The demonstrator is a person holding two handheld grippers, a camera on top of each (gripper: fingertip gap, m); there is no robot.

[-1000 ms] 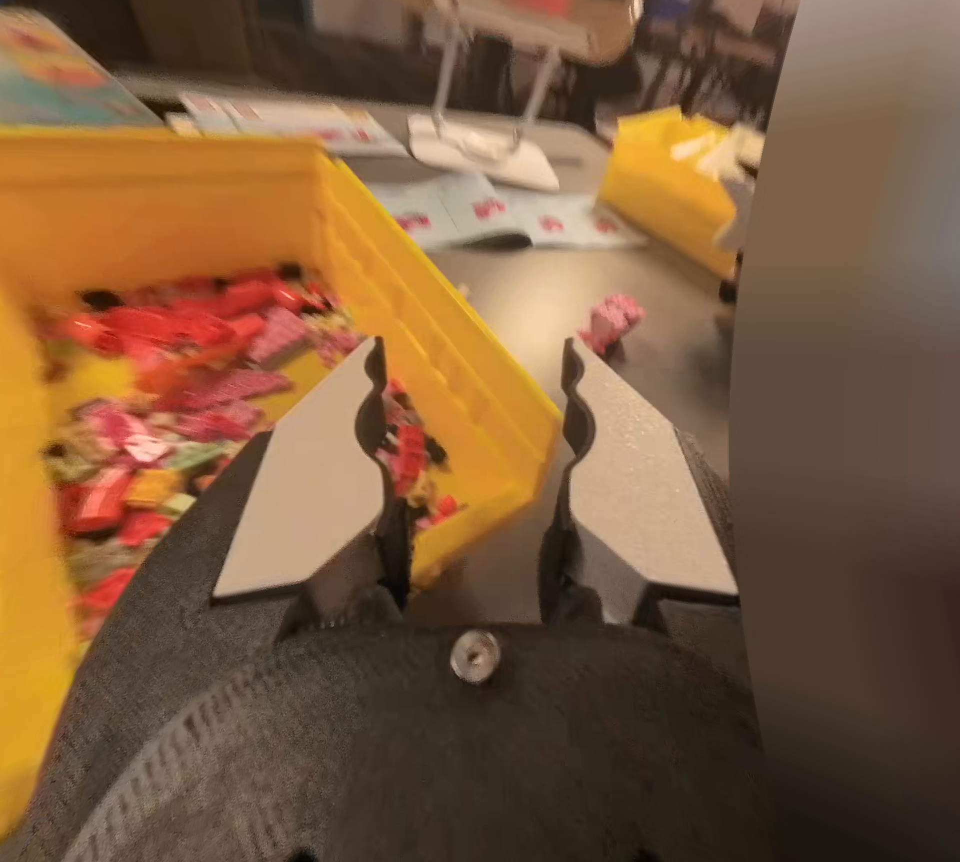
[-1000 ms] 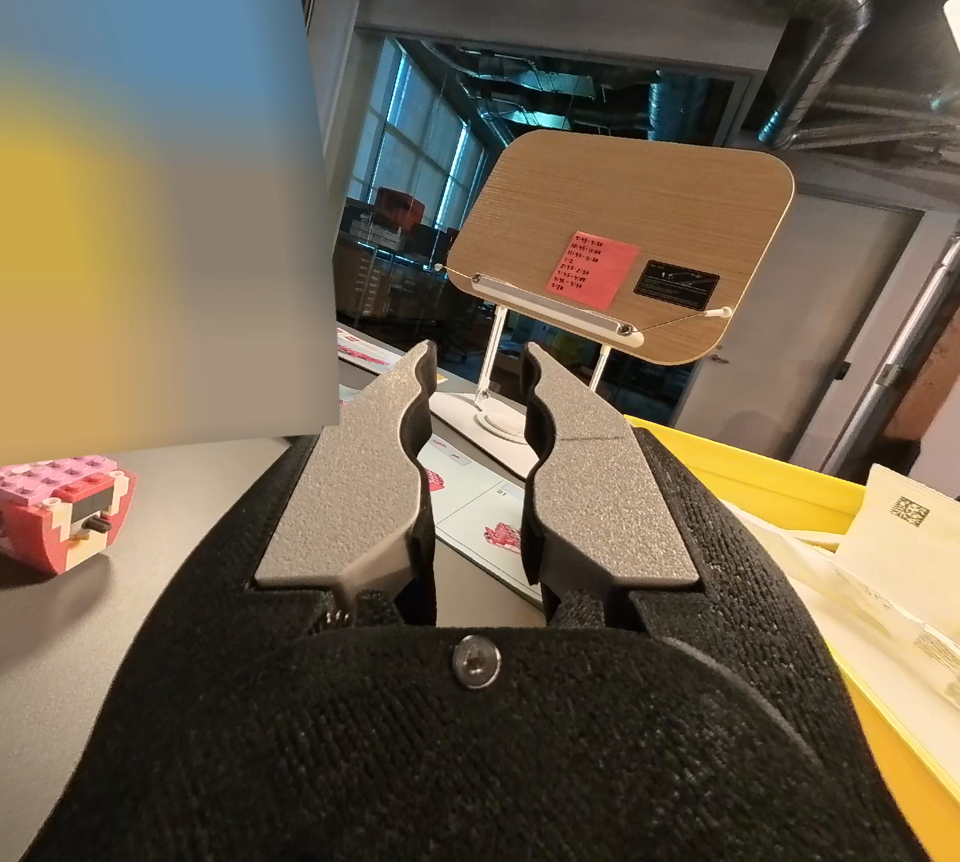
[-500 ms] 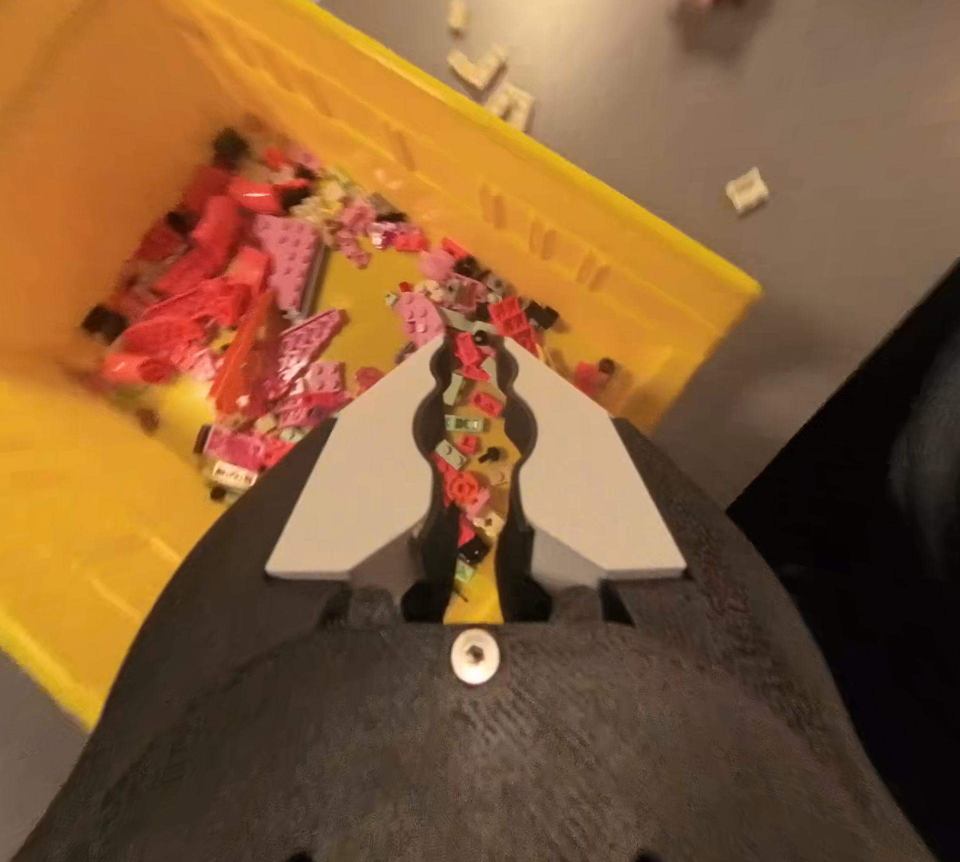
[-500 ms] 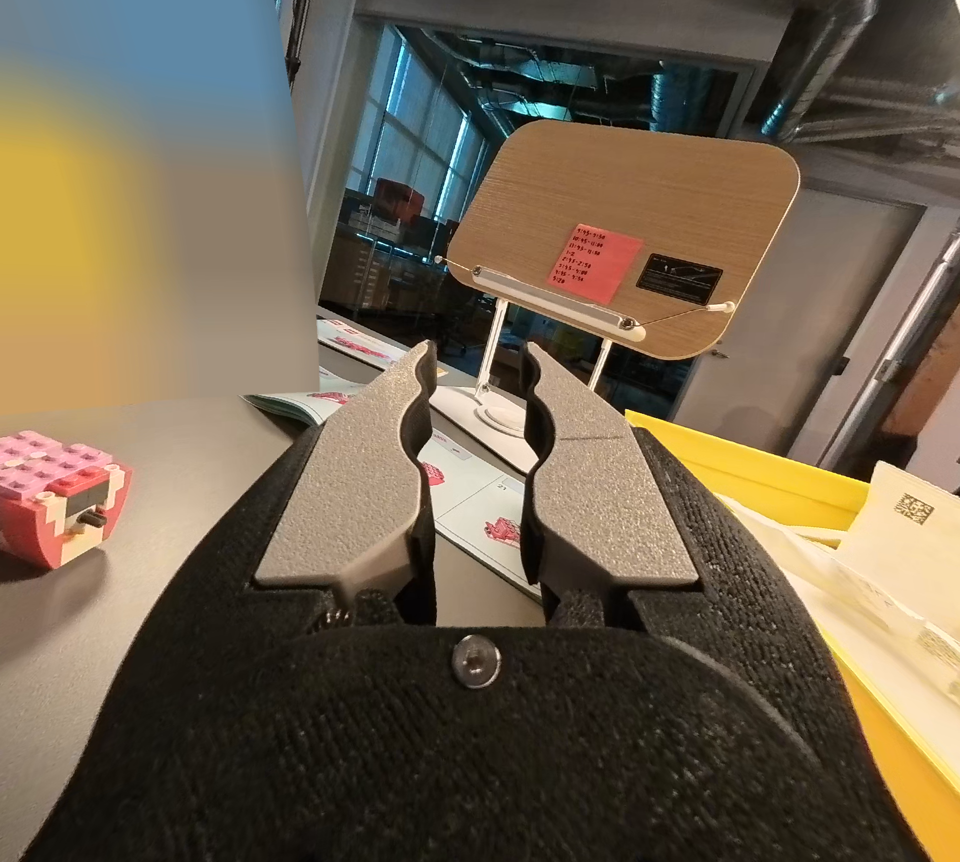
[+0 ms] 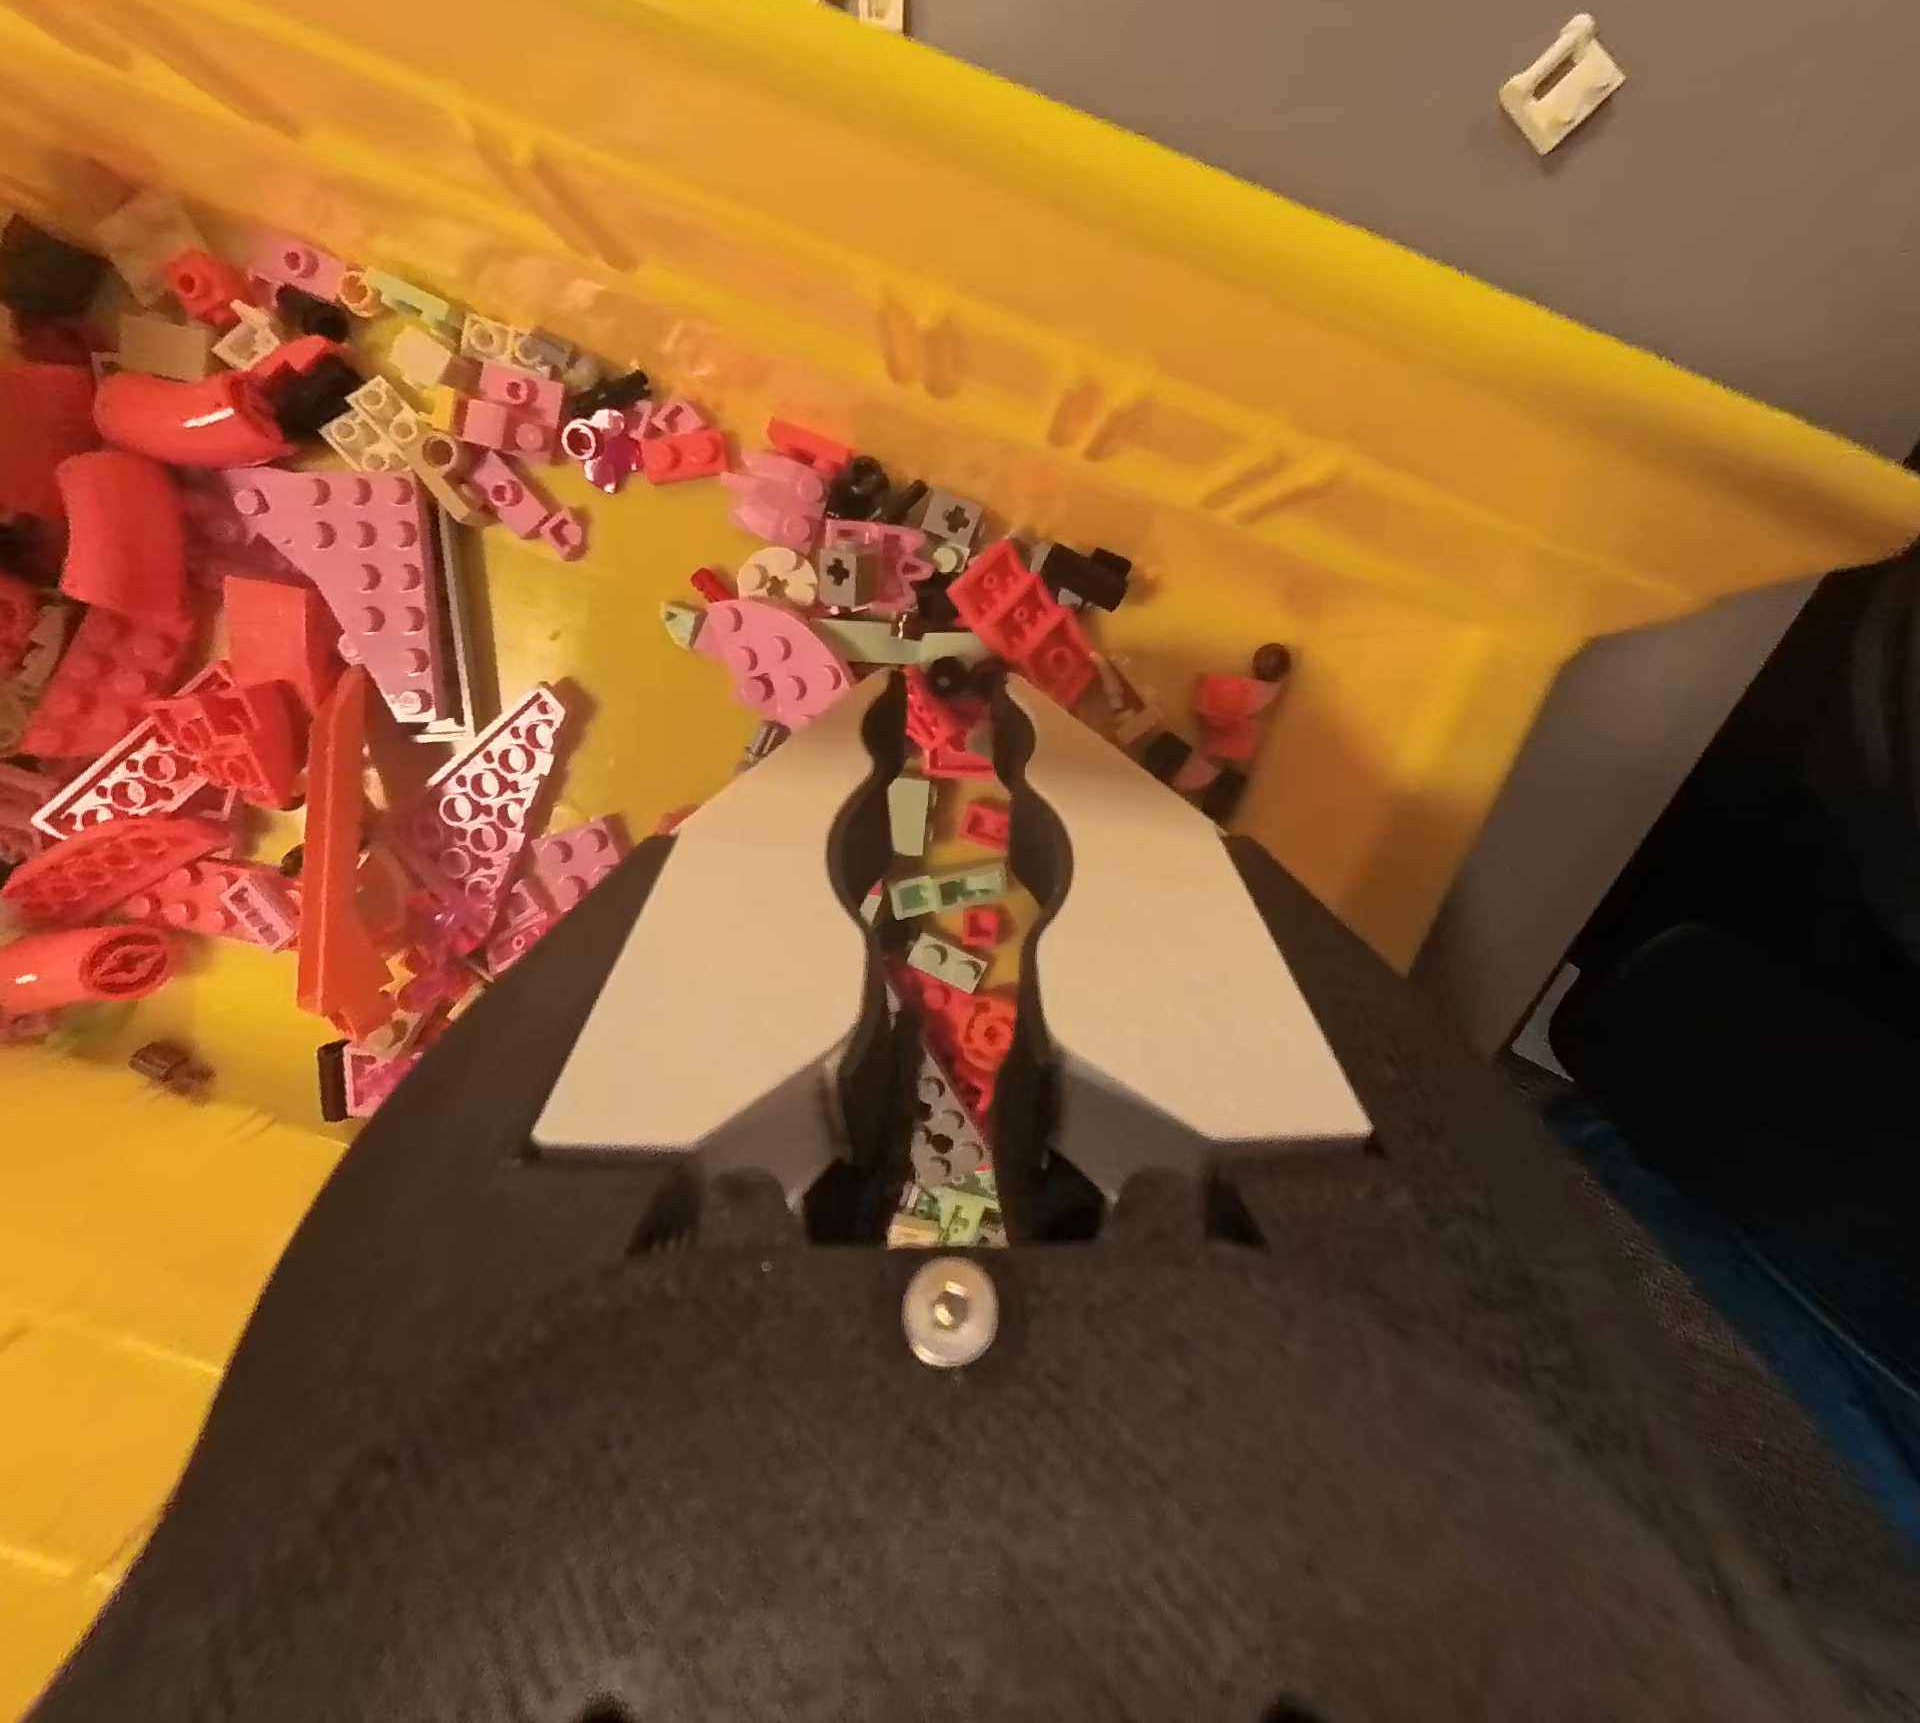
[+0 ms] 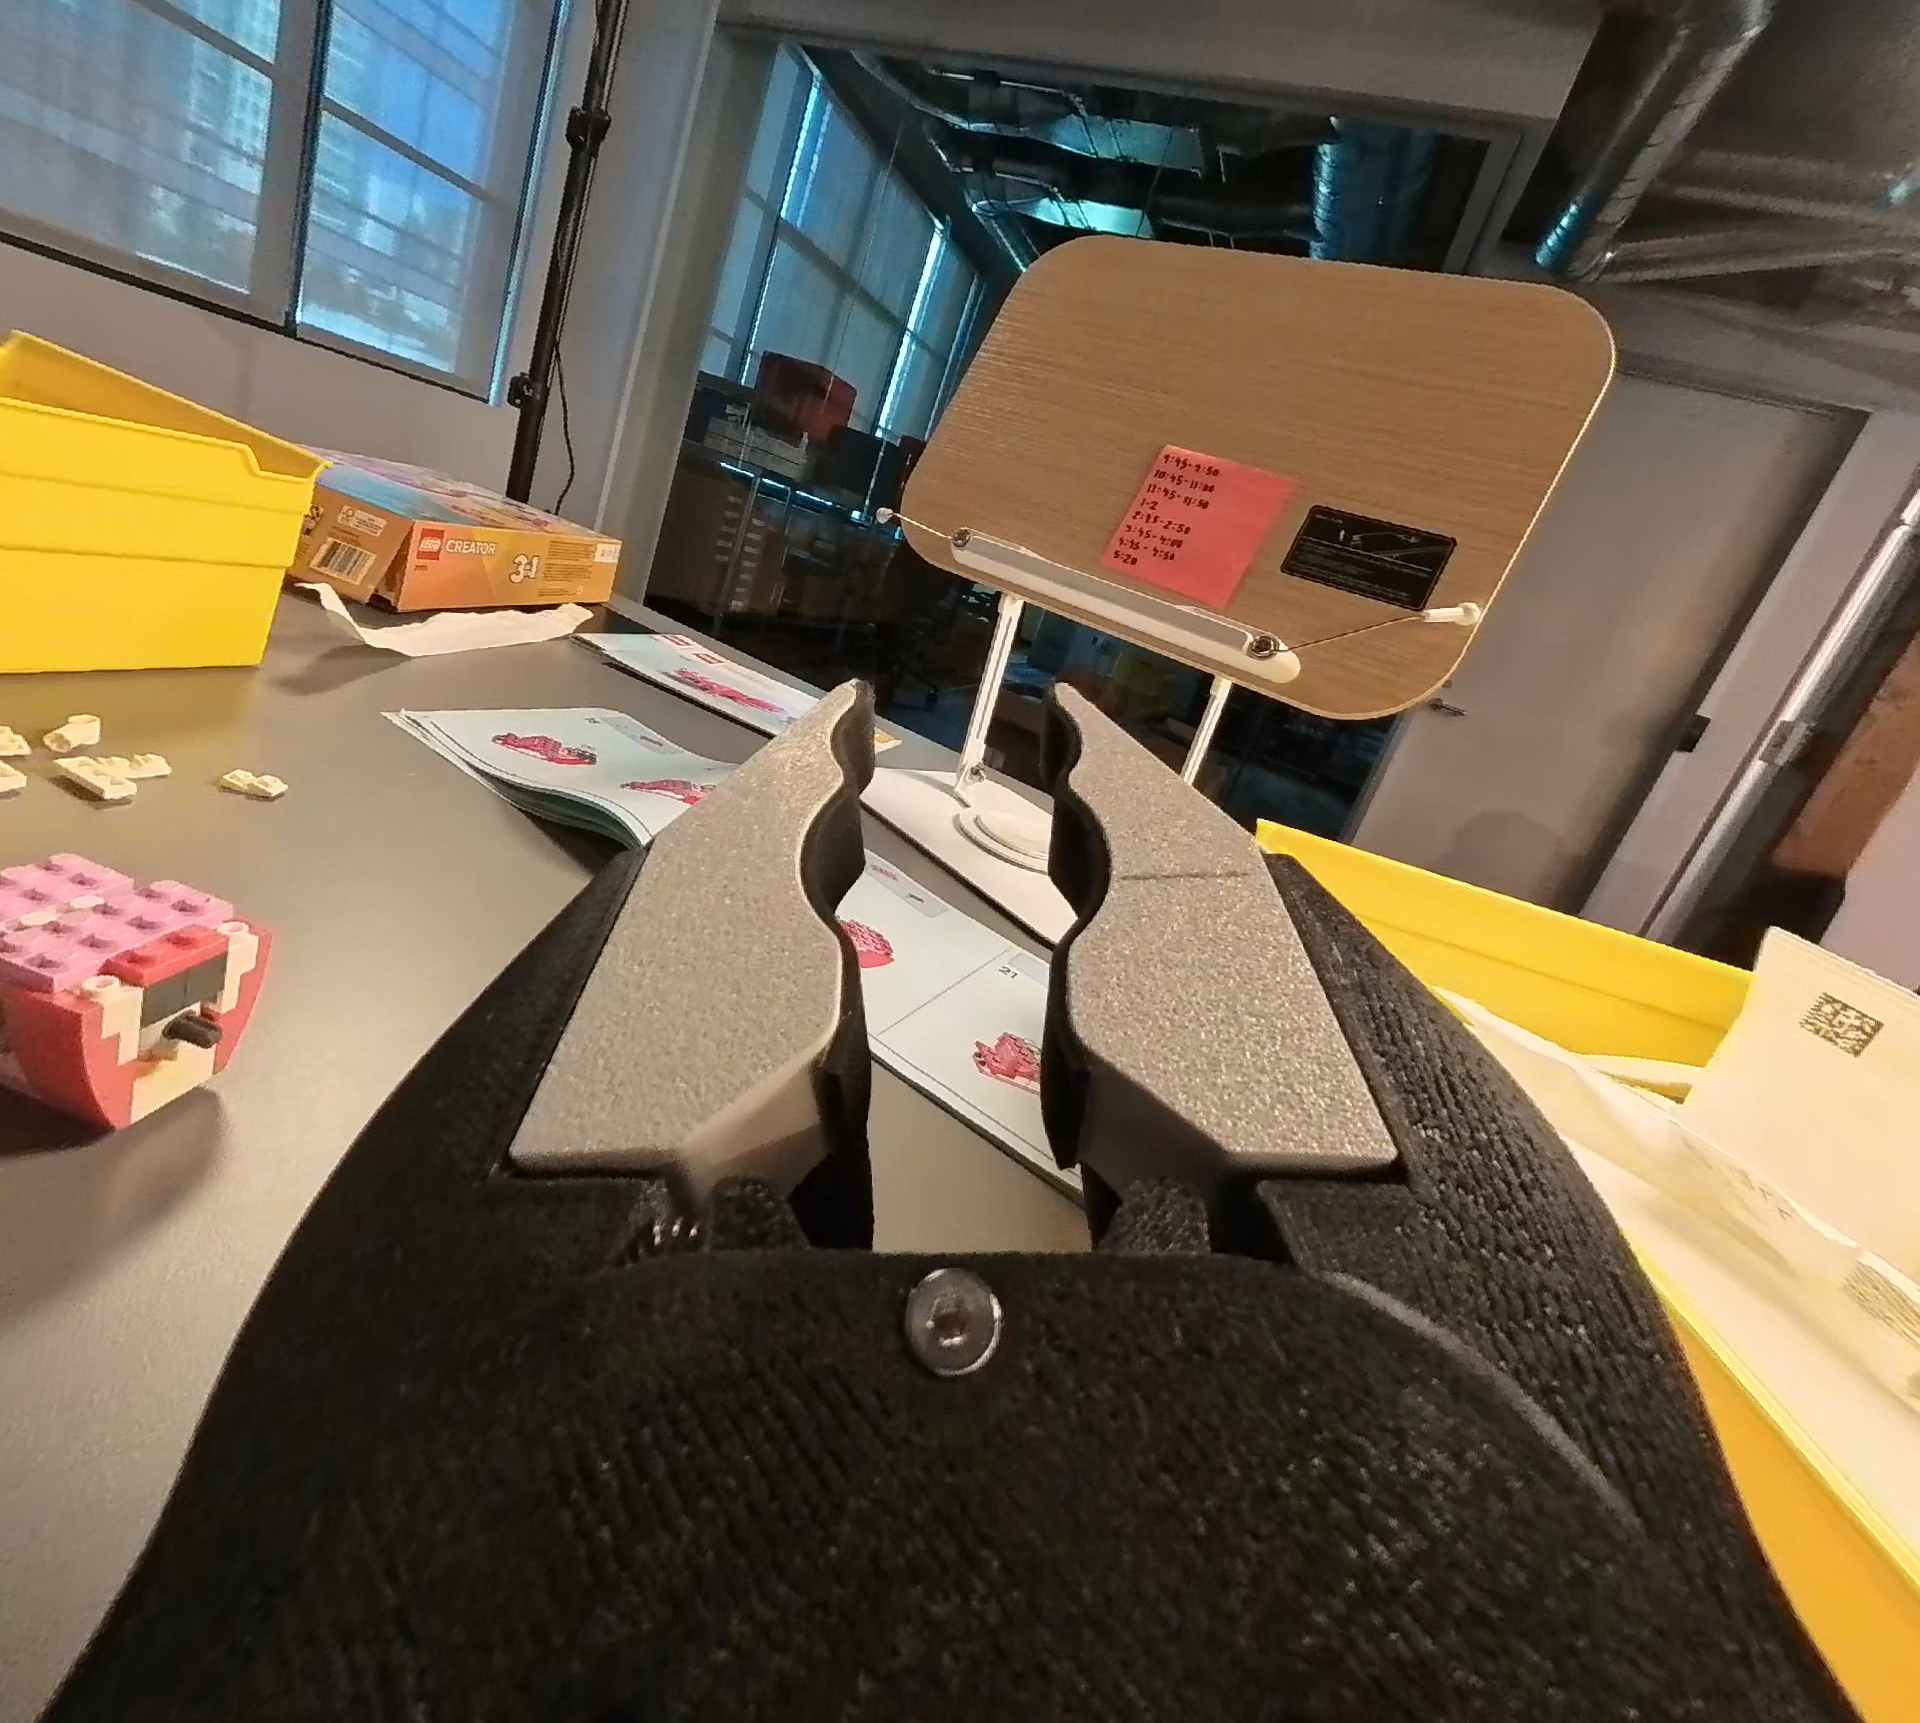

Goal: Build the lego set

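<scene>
My left gripper [image 5: 945, 699] has swung down into the yellow bin [image 5: 935, 271], jaws narrowed about a small red brick [image 5: 938, 723] at their tips, whether pinching I cannot tell, so it might slip; my right gripper [image 6: 956, 707] is spread, empty.

Glossy plastic bricks [image 5: 343, 593] fill a smooth yellow plastic bin [image 5: 1039, 239]; the stand's board [image 6: 1257, 468] looks wood-grained (matt), the booklet [image 6: 582, 764] paper.
</scene>
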